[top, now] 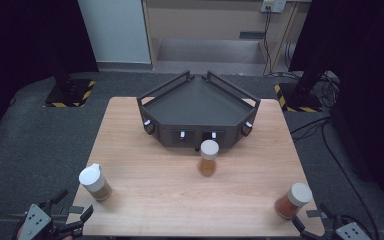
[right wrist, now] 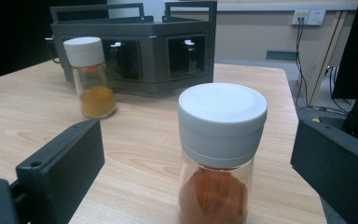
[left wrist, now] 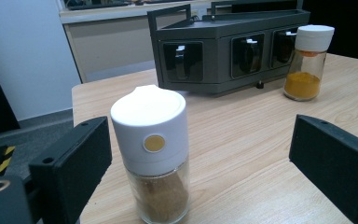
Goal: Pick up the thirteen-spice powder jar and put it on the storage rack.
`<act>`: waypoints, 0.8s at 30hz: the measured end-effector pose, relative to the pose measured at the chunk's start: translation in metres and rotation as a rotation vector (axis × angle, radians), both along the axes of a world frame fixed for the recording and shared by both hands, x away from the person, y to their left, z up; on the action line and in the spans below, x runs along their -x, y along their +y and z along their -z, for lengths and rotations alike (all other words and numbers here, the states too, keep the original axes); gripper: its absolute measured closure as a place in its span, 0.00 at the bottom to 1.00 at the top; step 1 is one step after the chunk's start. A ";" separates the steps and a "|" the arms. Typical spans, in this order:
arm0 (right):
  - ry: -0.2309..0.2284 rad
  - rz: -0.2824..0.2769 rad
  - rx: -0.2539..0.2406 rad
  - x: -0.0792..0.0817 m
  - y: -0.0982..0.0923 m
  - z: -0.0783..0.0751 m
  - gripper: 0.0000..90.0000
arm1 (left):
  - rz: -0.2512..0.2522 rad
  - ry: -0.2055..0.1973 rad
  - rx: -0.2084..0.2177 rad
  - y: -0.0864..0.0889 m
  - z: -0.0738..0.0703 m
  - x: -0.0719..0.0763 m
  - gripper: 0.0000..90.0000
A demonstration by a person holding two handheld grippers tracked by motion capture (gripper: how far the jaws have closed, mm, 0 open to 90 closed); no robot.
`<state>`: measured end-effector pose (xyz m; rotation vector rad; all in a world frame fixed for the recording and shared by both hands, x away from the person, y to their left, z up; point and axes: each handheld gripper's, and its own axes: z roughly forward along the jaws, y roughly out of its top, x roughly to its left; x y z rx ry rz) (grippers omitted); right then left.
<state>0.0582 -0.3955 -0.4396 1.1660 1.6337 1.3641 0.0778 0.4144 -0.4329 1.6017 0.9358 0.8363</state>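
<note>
Three white-capped spice jars stand upright on the wooden table (top: 180, 195). The brown-spice jar (top: 94, 182) (left wrist: 152, 151) is at the front left, standing ahead of my open left gripper (top: 72, 211) (left wrist: 200, 163), whose jaws stay apart from it. At the front right stands the red-spice jar (top: 293, 200) (right wrist: 219, 154), in front of my open right gripper (top: 312, 222) (right wrist: 200, 168), untouched. The yellow-spice jar (top: 208, 157) (left wrist: 308, 61) (right wrist: 91, 77) is in the middle, just before the dark angled rack (top: 197, 107) (left wrist: 228, 46) (right wrist: 135, 46).
The rack sits at the table's far middle, with small white-knobbed windows along its front. Dark carpet surrounds the table. Black stands with yellow-striped bases (top: 70, 92) and cables (top: 325, 130) are on the floor beyond.
</note>
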 end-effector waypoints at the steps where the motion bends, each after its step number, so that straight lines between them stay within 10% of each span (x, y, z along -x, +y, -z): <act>1: 0.000 0.004 -0.004 0.000 0.000 0.000 0.03 | -0.001 0.000 0.003 0.000 0.000 0.000 0.05; 24: 0.011 0.000 0.003 -0.001 0.002 -0.002 0.02 | 0.011 0.014 0.008 0.004 0.001 -0.002 0.04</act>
